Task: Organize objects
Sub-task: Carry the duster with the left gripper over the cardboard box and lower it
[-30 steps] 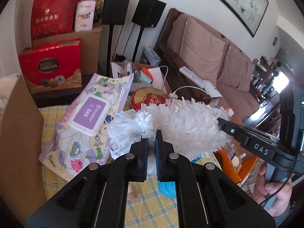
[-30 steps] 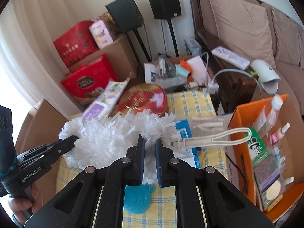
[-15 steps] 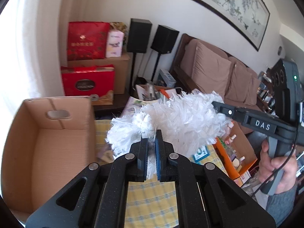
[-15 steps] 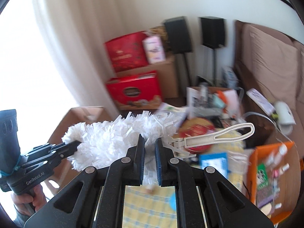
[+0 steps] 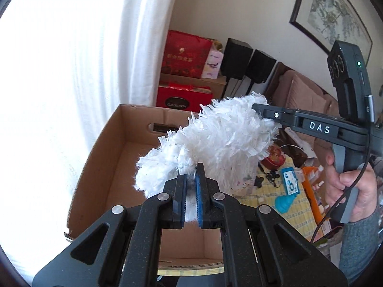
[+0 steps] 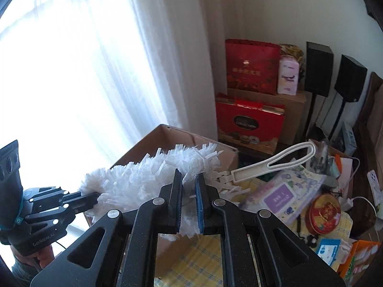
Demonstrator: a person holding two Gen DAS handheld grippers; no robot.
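Note:
A fluffy white duster (image 5: 215, 141) with a white plastic handle (image 6: 275, 163) is held in the air by both grippers. My left gripper (image 5: 190, 174) is shut on the fluffy end. My right gripper (image 6: 189, 184) is shut on the fluff near the handle; it also shows in the left wrist view (image 5: 257, 107). The duster hangs over an open, empty cardboard box (image 5: 115, 157), which also shows in the right wrist view (image 6: 167, 134). My left gripper shows at the left of the right wrist view (image 6: 93, 197).
A yellow checked cloth (image 5: 282, 205) holds a red round tin (image 6: 324, 211), a wipes pack (image 6: 280, 195), a blue object (image 5: 284, 202) and an orange box (image 5: 311, 191). Red gift boxes (image 6: 249, 122), speakers (image 6: 318, 69), a sofa (image 5: 301, 95) and a bright curtained window (image 6: 95, 71) surround.
Both grippers carried the duster up and to the left, from above the cluttered cloth to above the open cardboard box. Both stay shut on it.

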